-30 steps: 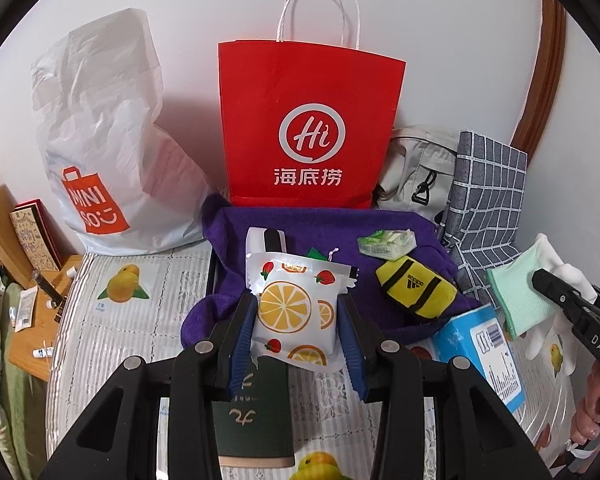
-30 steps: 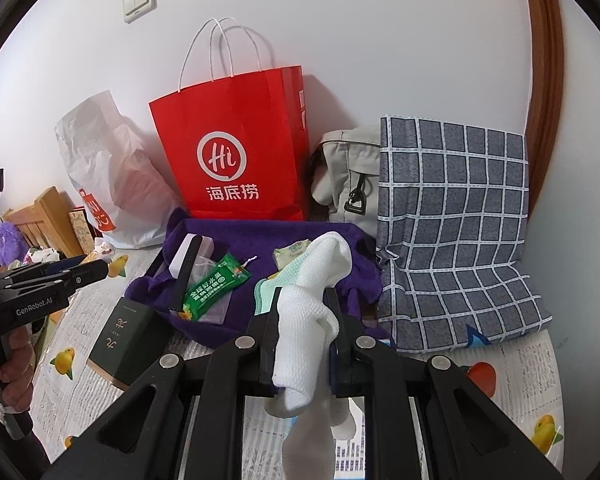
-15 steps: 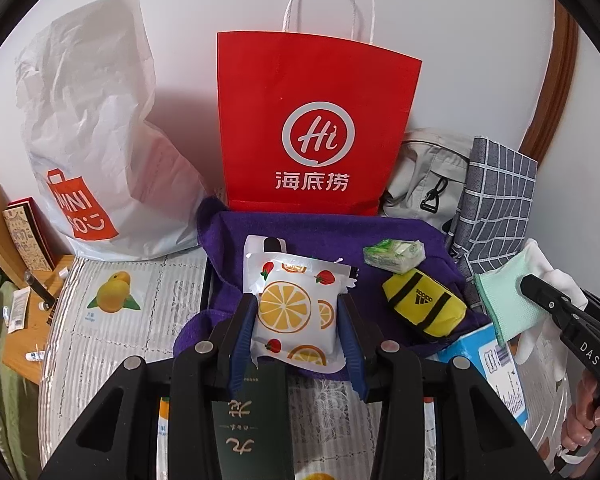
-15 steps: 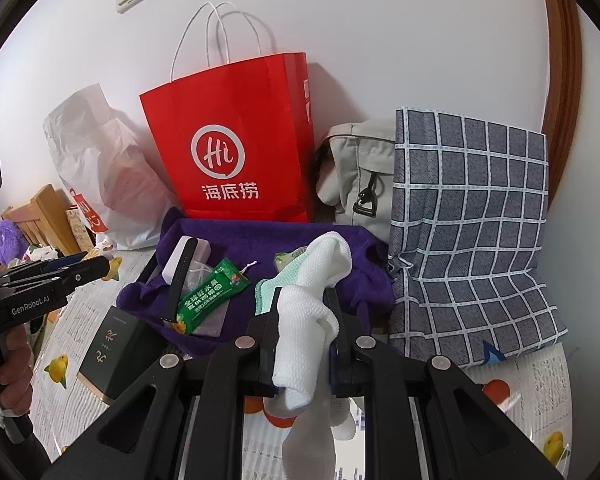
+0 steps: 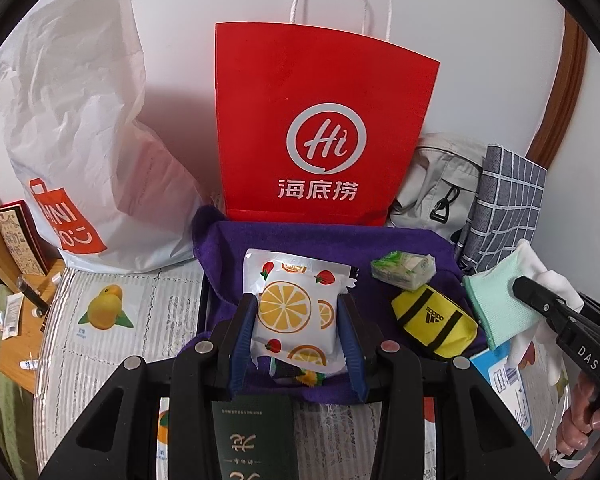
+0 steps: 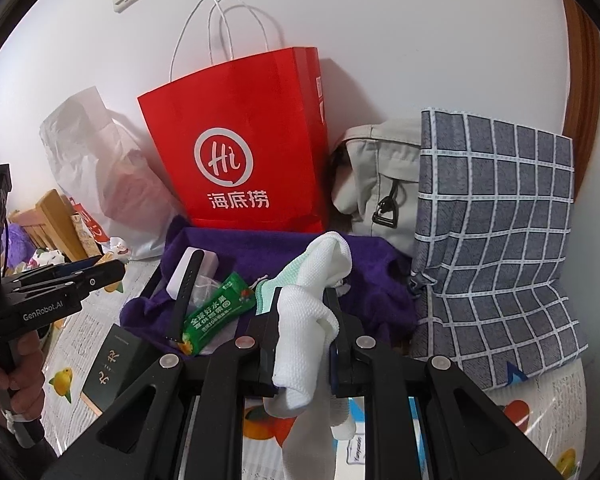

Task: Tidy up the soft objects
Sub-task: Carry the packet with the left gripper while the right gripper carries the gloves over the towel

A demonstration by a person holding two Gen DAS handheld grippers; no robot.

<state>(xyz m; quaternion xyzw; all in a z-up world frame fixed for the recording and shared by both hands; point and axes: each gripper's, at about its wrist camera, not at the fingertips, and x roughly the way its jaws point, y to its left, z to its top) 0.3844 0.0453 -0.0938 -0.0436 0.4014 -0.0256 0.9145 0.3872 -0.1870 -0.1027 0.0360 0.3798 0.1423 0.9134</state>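
Midway: left gripper (image 5: 296,322) is clamping the fruit-print pouch (image 5: 294,312), right gripper (image 6: 302,330) is pinching the white sock (image 6: 312,308); tissue pack (image 5: 403,270) and yellow pouch (image 5: 434,322) at 2 o'clock are waiting on the purple towel (image 5: 400,242).

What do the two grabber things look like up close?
Both are black plastic with silver screws. The left gripper has blue pads inside its fingers and white "GenRobot.AI" lettering on its side. The right gripper shows white letters "DAS" on its side.

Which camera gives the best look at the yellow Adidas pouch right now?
The left wrist view: the yellow Adidas pouch lies in full sight on the purple towel, logo facing up. The right wrist view shows nothing of it; the white cloth in that tool blocks that area.
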